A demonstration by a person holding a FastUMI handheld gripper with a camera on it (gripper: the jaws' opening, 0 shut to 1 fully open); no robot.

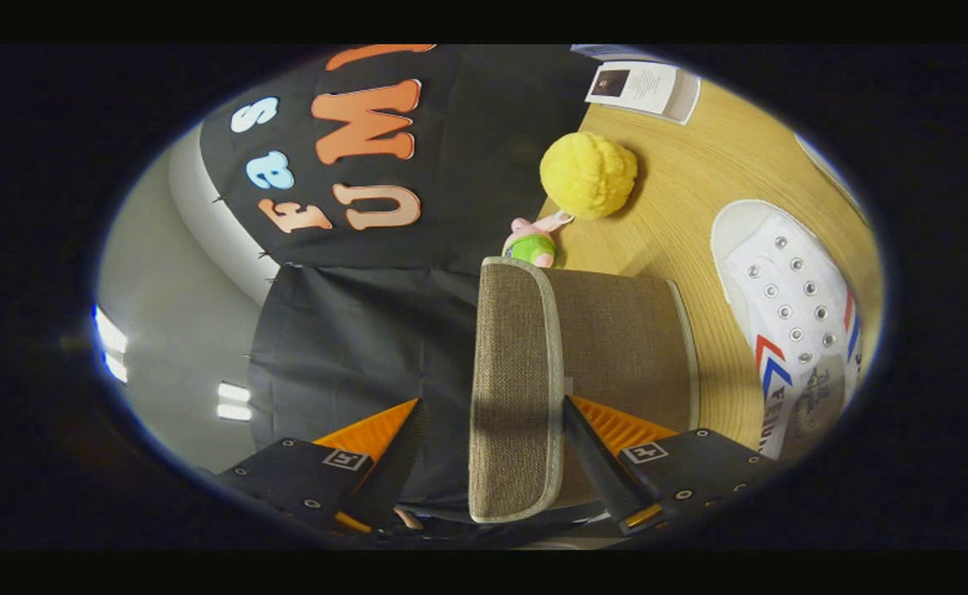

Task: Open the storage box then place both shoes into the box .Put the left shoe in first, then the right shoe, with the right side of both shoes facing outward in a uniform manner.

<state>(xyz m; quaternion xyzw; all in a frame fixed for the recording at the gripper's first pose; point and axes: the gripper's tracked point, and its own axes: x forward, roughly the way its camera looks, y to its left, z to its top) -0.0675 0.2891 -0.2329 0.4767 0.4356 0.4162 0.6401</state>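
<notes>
Black cloth hangs as the booth wall (417, 215) behind a wooden table (698, 182), and the whole scene appears rolled on its side in the gripper view. Beyond the cloth a pale wall with bright light strips (231, 401) shows.

Between the fingers of the gripper (488, 438) stands the brown woven storage box (616, 339), its lid (512, 388) edged with pale piping. The lid's thick edge sits in the gap between the two fingers. The jaws stand apart, wider than the lid edge; one finger (591, 450) lies close against the lid on the box side, while the other finger (393, 454) is clear of it on the cloth side, so the lid is not clamped.

Beside the box, on the table, lies a white canvas shoe (789, 306) with metal eyelets and red and blue chevron stripes on its side. It is near the box but apart from it.

Beyond the box a yellow ball (588, 174) rests on the table near the cloth. Just next to it, a small pink toy (533, 240) with a green middle peeks over the far end of the box. A printed paper card (645, 87) lies farther off on the table.
</notes>
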